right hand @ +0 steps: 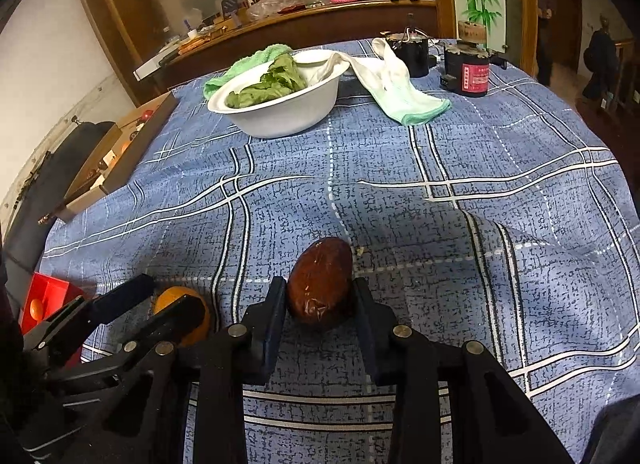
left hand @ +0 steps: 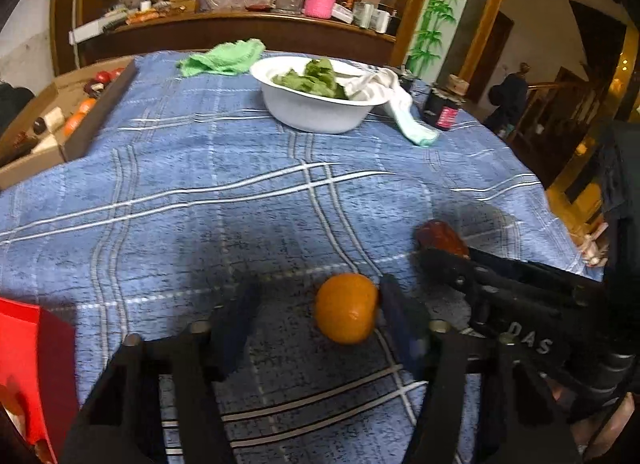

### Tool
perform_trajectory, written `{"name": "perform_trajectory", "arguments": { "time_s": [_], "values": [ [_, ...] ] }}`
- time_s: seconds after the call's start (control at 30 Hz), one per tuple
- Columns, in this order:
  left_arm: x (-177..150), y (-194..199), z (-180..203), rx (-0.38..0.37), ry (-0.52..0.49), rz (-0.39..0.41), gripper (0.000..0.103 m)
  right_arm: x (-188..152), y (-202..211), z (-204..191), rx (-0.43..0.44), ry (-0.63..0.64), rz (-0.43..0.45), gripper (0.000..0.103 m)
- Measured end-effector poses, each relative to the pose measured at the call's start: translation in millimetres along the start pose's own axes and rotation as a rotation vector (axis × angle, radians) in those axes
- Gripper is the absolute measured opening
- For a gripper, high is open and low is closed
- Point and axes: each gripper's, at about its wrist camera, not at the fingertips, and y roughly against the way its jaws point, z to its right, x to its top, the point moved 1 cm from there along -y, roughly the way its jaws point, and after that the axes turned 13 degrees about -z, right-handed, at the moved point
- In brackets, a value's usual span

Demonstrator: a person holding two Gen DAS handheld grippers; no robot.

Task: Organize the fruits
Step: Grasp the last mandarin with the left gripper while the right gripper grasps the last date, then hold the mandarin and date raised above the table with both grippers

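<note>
My red box (left hand: 36,364) is cut off at frame edge, contents unclear. Left gripper (left hand: 316,316) spread wide; orange (left hand: 346,308) on the tablecloth (left hand: 224,192) between the fingers, touching the right one. Right gripper (right hand: 320,304) clamps the brown fruit (right hand: 320,284) on both sides.

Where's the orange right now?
The orange sits on the blue tablecloth between the left gripper fingers, touching the right-hand one. In the right wrist view it is at lower left, left of the brown fruit.
</note>
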Motion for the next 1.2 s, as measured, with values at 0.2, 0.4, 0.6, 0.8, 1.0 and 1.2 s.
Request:
{"name": "perform_trajectory", "arguments": {
  "time_s": [0.2, 0.4, 0.6, 0.8, 1.0, 1.2],
  "values": [
    [-5, -1, 18, 0.015, -0.077, -0.007, 0.03, -2, 1, -1, -0.011, 0.006, 0.002, 0.035],
    [-2, -8, 7, -0.034, -0.016, -0.028, 0.04, -2, 2, 1, -0.025, 0.0, 0.005, 0.035],
    [-4, -7, 12, -0.023, -0.036, -0.04, 0.03, -2, 2, -1, -0.035, 0.005, 0.008, 0.035],
    [-5, -3, 9, -0.015, -0.015, -0.026, 0.029, -2, 2, -1, -0.034, 0.004, 0.012, 0.035],
    [-6, -3, 5, -0.002, 0.012, -0.019, 0.029, -3, 1, -3, -0.05, 0.011, 0.023, 0.035],
    [-6, 4, 8, 0.032, 0.019, -0.003, 0.029, -3, 2, -3, -0.06, -0.001, 0.041, 0.035]
  ]
}}
